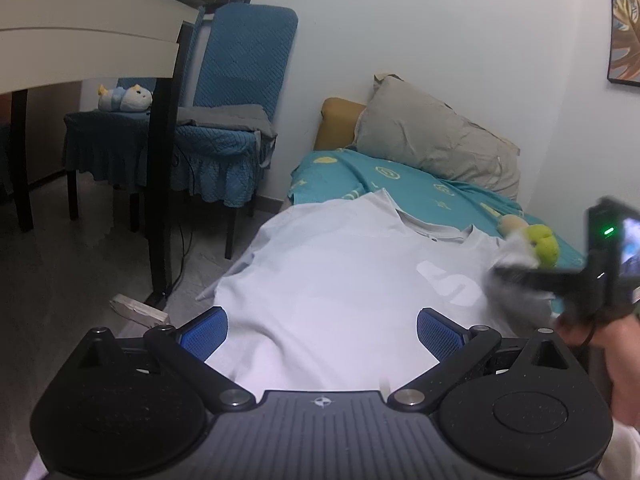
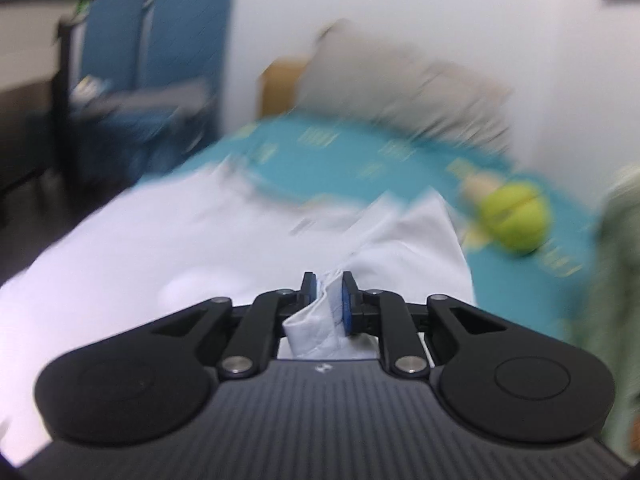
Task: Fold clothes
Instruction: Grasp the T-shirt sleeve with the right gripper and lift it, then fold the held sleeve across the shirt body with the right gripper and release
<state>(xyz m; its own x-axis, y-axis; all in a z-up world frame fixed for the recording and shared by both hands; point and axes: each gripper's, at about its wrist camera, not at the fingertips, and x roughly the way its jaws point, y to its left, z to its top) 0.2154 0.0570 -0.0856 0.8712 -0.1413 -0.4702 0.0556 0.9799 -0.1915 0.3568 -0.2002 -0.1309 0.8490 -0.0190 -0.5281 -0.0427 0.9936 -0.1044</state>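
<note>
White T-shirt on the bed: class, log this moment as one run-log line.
task: fold | T-shirt: flat on bed | right tongs: shut on sleeve | left tongs: open

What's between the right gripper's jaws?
A bunched fold of the white T-shirt, pinched in the right gripper; the right wrist view shows it.

A pale, plain wall [image 1: 420, 32] is seen behind a bed [image 1: 404, 184] covered with a teal patterned sheet. A grey pillow [image 1: 436, 136] is propped against the wall, with a mustard cushion [image 1: 338, 120] beside it. Two chairs in blue quilted covers [image 1: 244, 64] are placed on a grey floor [image 1: 80, 256], next to a white table with dark legs [image 1: 80, 44]. A framed picture [image 1: 626, 28] is hung at the right. The light is soft and even.
</note>
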